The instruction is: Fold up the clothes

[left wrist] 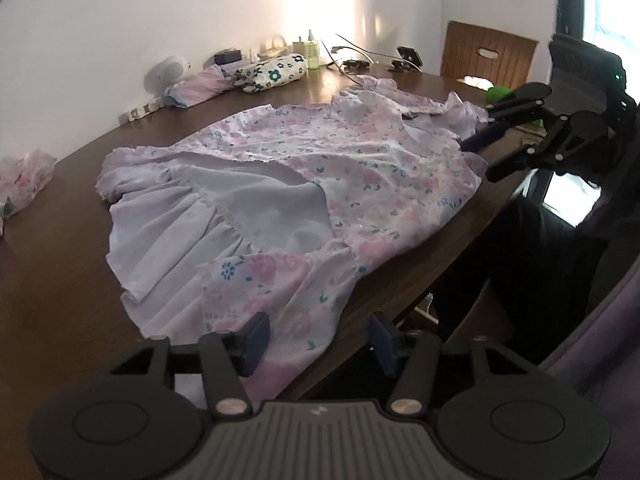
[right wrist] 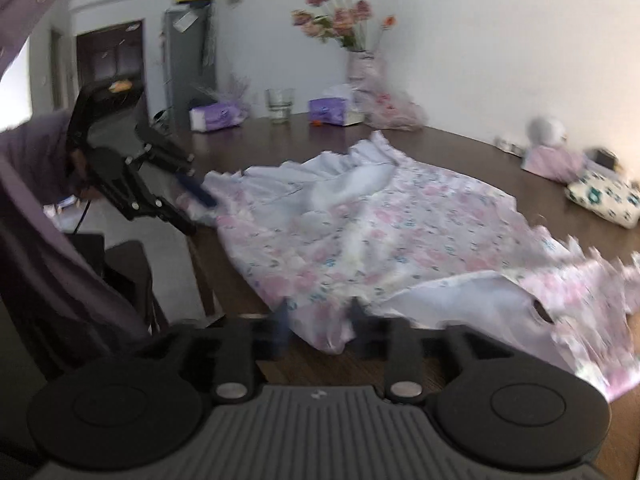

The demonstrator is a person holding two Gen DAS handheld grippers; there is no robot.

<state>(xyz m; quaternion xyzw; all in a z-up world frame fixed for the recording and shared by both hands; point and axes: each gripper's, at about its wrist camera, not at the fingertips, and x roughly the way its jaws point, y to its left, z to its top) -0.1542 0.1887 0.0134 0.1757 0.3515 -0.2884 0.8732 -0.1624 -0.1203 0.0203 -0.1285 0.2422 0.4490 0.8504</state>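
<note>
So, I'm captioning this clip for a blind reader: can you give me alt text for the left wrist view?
A pale floral dress lies spread on a dark wooden table, part of its plain lining turned up. The left gripper sits at the dress's near hem with jaws apart, fabric between them; the right gripper reaches in at the far right edge. Clutter and a chair stand behind.

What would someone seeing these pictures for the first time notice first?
A pink flowered dress sprawls across the dark wooden table, partly turned over to show its pale lining. Both grippers, left gripper and right gripper, sit at its near edge with fabric between their fingers. A vase of pink flowers stands by the wall.
</note>
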